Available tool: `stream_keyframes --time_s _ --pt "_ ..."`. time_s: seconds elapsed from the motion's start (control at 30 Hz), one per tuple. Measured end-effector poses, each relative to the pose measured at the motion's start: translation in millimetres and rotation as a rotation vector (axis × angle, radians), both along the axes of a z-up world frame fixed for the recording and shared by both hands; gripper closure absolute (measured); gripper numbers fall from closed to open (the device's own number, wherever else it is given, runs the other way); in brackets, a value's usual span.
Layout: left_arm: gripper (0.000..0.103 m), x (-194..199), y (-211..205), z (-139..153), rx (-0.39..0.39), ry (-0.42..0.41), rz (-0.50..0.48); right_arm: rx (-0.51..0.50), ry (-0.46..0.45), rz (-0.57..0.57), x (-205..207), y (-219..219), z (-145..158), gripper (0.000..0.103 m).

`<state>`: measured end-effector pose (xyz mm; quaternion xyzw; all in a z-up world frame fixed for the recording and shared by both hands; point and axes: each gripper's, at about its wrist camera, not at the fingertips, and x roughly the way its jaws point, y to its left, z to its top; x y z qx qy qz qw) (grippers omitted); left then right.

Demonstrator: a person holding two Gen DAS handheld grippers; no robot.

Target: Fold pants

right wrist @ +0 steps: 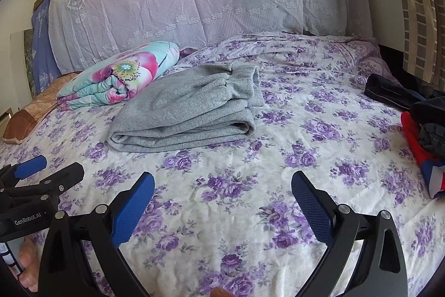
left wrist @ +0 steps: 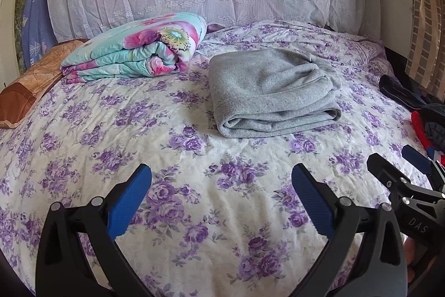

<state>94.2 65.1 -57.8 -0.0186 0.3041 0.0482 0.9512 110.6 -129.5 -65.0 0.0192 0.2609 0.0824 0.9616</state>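
The grey pants [left wrist: 271,92] [right wrist: 189,109] lie folded into a thick, stacked bundle on the bed, about midway across it and toward its head end. The rounded fold faces the foot edge; the ribbed waistband lies at the far side.

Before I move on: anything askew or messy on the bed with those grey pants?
Mostly tidy. The grey pants lie folded flat on the floral bedsheet, but the ribbed cuffs stick out unevenly past the far edge of the stack. Loose dark and red clothes sit heaped at the bed's right side. Both grippers, left and right, are open and empty.
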Motion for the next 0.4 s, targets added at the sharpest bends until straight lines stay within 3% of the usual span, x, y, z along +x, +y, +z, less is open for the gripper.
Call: stream_keyframes --time_s 0.4 --pt "0.004 -1.2 -2.3 -0.2 -0.001 0.002 -0.007 -0.001 0.004 0.000 0.6 -1.5 -0.8 0.004"
